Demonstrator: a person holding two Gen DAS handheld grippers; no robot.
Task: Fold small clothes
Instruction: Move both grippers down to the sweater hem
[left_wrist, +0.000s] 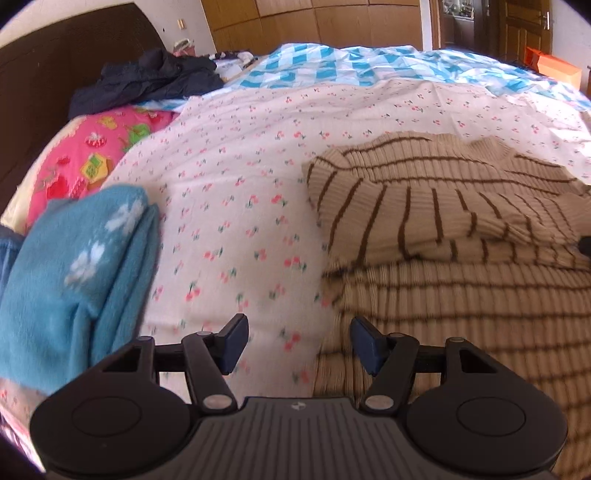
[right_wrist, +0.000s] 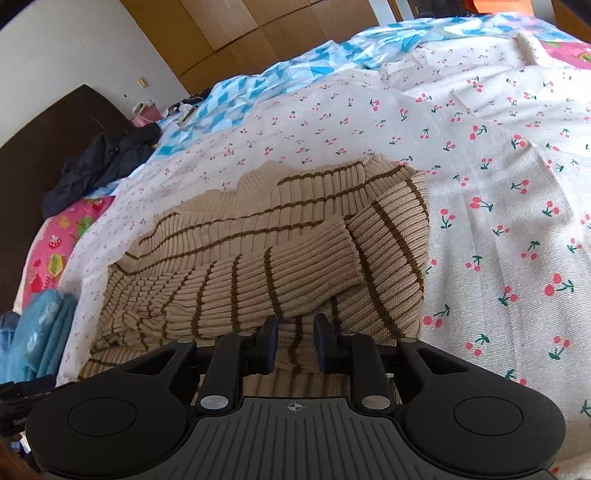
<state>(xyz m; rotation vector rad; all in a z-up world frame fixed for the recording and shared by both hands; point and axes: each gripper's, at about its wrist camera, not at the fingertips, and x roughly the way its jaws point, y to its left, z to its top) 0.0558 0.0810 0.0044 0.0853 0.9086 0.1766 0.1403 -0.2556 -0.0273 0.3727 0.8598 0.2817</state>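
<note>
Hovering left gripper (left_wrist: 297, 345): jaws spread wide, nothing between them, poised right at the near left edge of the striped sweater (left_wrist: 454, 229).
Right gripper (right_wrist: 294, 345): jaws partly apart with ribbed knit showing in the gap; whether the pads are actually pinching the fabric, I cannot tell.
Sweater: lying on the cherry-print sheet (left_wrist: 236, 206), both sleeves already crossed over the chest, collar at the far end.
Neighbours: a folded blue towel (left_wrist: 74, 266) sits just left of the left gripper; a dark jacket (left_wrist: 144, 81) lies well apart by the headboard.
Stage: my read is the hem-to-collar fold comes next.
Risk one: lift the hem unevenly and those loose crossed sleeves slide out, undoing the fold.
Risk two: a deep bite could catch the sheet along with the knit and drag it up.
Risk three: a wide swing from the left could nudge the towel.
Hidden: the sweater's near hem vanishes under both gripper bodies.
Hard to read: the near foreground in the left wrist view is blurred.
</note>
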